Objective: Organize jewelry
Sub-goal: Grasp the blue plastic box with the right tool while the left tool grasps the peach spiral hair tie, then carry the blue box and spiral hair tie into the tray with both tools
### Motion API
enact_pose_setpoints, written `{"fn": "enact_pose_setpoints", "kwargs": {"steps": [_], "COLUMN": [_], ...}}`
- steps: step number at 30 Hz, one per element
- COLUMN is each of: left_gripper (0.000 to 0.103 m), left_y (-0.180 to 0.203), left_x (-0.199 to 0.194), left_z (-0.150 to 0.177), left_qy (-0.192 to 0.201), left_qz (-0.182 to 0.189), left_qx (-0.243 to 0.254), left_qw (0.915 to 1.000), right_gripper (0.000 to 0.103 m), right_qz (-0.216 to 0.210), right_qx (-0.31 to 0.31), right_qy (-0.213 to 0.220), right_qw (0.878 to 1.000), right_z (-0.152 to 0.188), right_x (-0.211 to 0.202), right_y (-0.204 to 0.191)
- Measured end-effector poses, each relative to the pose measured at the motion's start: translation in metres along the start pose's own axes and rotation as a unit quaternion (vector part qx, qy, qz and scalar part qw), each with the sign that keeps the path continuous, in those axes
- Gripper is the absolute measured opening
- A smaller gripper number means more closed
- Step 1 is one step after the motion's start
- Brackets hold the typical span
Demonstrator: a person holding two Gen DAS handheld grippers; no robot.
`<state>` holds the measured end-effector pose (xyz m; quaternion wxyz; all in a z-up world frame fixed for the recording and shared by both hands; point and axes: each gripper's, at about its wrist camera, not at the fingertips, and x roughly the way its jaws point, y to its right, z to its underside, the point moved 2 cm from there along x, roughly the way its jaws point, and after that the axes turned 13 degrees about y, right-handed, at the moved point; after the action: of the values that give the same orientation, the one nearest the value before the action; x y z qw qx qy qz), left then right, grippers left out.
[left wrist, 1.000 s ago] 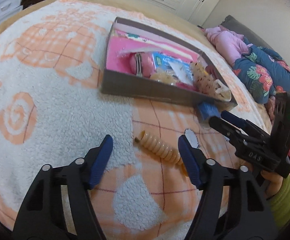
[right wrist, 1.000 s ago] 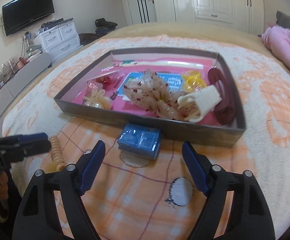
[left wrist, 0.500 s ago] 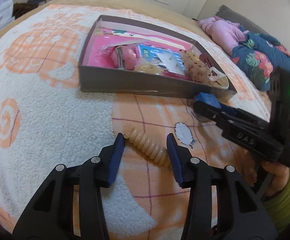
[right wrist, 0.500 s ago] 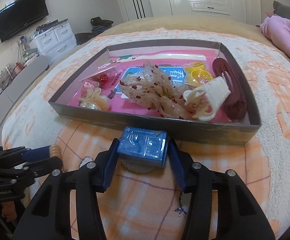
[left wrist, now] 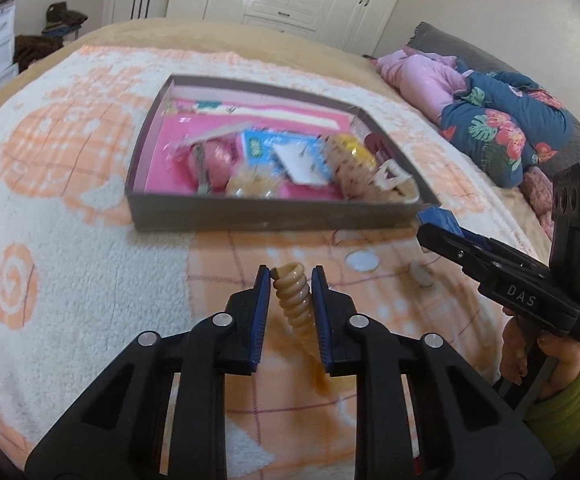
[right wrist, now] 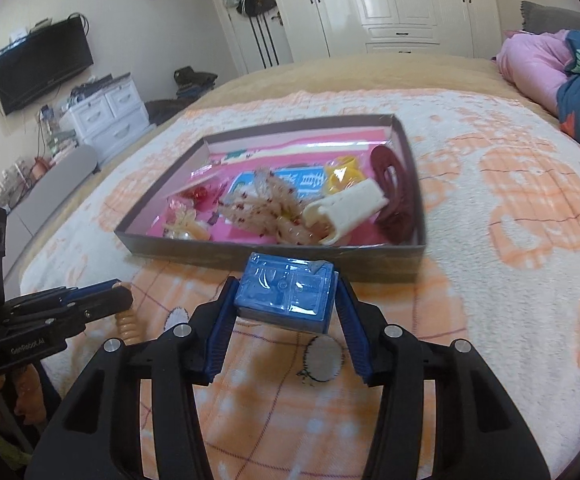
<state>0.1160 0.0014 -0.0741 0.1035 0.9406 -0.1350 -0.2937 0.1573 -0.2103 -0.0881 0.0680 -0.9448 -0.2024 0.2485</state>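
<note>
Now the left claw (left wrist: 290,276) pinches the springy hair tie (left wrist: 296,304), and the right claw (right wrist: 285,292) squeezes the blue box (right wrist: 285,294), both lifted near the tray (left wrist: 257,212). Stretchy coils might wiggle free and drop onto the bed (left wrist: 69,248).

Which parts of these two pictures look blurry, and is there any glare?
Left wrist view: the box contents are smeared by motion blur; the spiral hair tie looks sharper. Right wrist view: glare on the blue packet wrapping; box edges slightly soft. Fisheye bends both.
</note>
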Motion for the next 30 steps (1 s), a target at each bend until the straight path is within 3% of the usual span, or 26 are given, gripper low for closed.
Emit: {"fn": "enact_pose_setpoints", "kwargs": {"steps": [15, 30], "left_gripper": [0.011, 0.011], "left_y": [0.027, 0.023], "left_x": [0.0, 0.034], "left_z": [-0.054, -0.101], "left_qy": [0.063, 0.093], "left_qz": [0.017, 0.028], "left_qx": [0.02, -0.007], "left_qw": [0.9977, 0.9952], "right_gripper": [0.047, 0.047], "right_qz": [0.016, 0.045], "right_qx": [0.006, -0.012], "right_qy": [0.055, 0.077], "right_qw": [0.998, 0.996], "right_z": [-0.027, -0.057], "right_x": [-0.029, -0.015], "right_y": [0.018, 0.03]}}
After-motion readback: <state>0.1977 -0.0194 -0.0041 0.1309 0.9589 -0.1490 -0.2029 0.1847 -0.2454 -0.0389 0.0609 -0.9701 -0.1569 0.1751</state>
